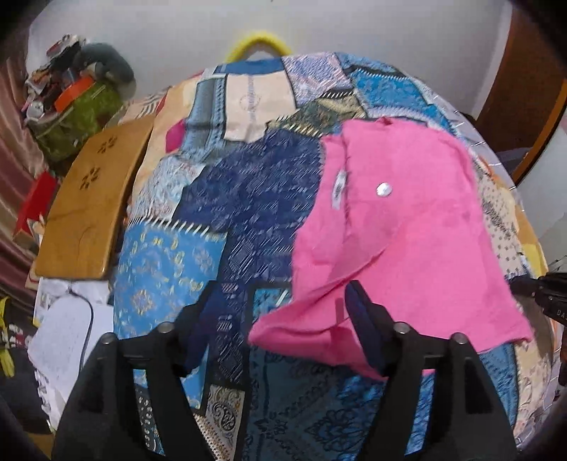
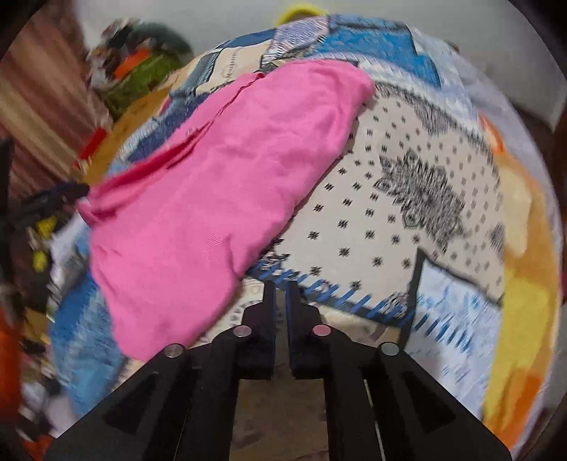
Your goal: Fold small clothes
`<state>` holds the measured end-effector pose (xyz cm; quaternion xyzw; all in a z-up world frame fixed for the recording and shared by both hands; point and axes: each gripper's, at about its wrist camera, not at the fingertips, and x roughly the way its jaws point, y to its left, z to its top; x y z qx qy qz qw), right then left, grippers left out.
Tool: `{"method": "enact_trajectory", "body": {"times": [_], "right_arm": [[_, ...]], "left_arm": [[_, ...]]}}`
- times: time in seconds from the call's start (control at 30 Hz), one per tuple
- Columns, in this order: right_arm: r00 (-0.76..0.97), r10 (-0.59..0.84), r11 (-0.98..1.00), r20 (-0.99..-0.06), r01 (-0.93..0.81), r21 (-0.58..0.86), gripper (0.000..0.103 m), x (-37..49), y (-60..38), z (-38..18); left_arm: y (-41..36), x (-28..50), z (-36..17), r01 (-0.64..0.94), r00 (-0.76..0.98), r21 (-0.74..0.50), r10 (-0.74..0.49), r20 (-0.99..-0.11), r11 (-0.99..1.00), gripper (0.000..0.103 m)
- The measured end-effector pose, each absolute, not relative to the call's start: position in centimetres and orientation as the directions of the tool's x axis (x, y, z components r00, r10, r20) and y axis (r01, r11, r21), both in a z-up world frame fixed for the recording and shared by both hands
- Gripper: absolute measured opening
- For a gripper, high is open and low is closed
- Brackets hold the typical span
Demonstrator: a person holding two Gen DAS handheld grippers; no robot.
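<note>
A small pink garment [image 1: 400, 227] with a white label and a round snap lies on the patchwork bedspread [image 1: 248, 198]. My left gripper [image 1: 280, 319] is open, its fingers spread wide over the garment's near left corner, which lies between them. In the right wrist view the pink garment [image 2: 219, 198] lies partly folded to the left. My right gripper [image 2: 281, 298] is shut with nothing between its fingers, just right of the garment's near edge. The right gripper also shows at the right edge of the left wrist view [image 1: 545, 294].
A wooden board [image 1: 95, 198] lies along the bed's left side. A pile of clutter with a green bag [image 1: 78, 106] sits at the far left. Papers [image 1: 67, 340] lie beside the bed. A white wall [image 1: 319, 28] stands behind.
</note>
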<state>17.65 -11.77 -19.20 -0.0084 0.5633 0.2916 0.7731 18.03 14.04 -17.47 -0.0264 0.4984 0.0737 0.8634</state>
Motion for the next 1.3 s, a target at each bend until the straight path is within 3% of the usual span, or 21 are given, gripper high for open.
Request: {"method": "enact_trajectory", "body": {"times": [0.1,0.13,0.33,0.4,0.53,0.83,1.13,1.3], "right_arm": [[0.184,0.502,0.814,-0.845,-0.430,0.390,0.034,17.4,-11.6,-18.7],[0.179,0.518,0.807,-0.837,-0.425,0.409,0.047,17.3,-11.3,-18.7],[0.123,0.550,0.774,-0.826,-0.447,0.449,0.052,16.8,-8.7,-19.9],[0.151,0.534,0.769,-0.832,-0.495,0.404,0.048,16.3,-7.6,-19.8],[0.145,0.542,0.744,-0.828,-0.540,0.393,0.010,16.3,-6.6,-19.9],[0.247,0.419,0.758,-0.874,-0.625,0.187,0.007,16.9,-7.4,-19.9],[0.277,0.389,0.809,-0.879,-0.559,0.182,0.007,18.1,-11.5,-20.3],[0.263,0.407,0.807,-0.875,-0.552,0.209,0.007,18.0,-12.5,-20.1]], "left_arm": [[13.2,18.6,-17.5,-0.128,0.489,0.025,0.085,-0.868,0.991,0.073],[13.1,18.7,-17.6,-0.126,0.486,0.018,0.078,-0.870,0.992,0.073],[11.8,18.7,-19.7,-0.077,0.435,0.021,0.052,-0.899,0.997,0.073],[11.5,18.7,-20.5,-0.066,0.416,0.049,0.072,-0.907,0.997,0.077],[11.7,18.9,-21.9,-0.070,0.376,0.056,0.078,-0.923,0.996,0.081],[11.7,21.4,-22.7,-0.095,0.351,0.063,0.093,-0.932,0.993,0.082],[14.0,22.1,-23.5,-0.178,0.358,0.080,0.140,-0.923,0.981,0.092],[15.9,21.0,-24.0,-0.223,0.331,0.147,0.217,-0.918,0.964,0.093]]}}
